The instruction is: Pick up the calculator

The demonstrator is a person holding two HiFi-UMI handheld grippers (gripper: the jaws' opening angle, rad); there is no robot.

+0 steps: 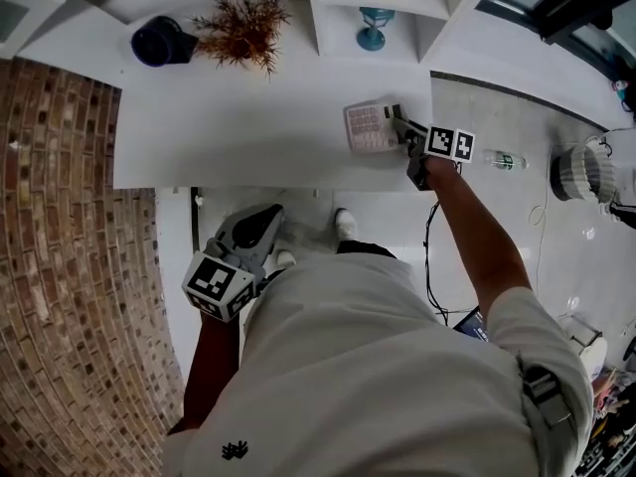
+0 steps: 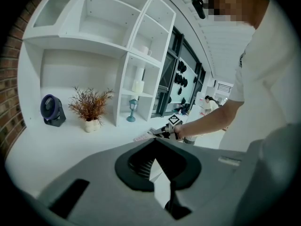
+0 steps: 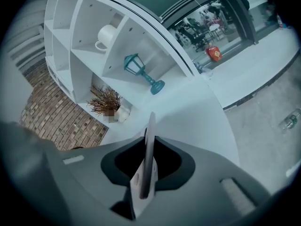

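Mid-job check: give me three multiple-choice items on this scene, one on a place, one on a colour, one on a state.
1. Where is the calculator?
A) at the desk's right end
B) beside the fan
C) on a shelf

2. What colour is the lantern?
A) red
B) teal
C) yellow

3. The right gripper is:
A) open
B) out of view
C) shut on the calculator

Answers: A, the head view shows it there; B, it is plainly teal; C, the calculator stands edge-on between the pressing jaws.
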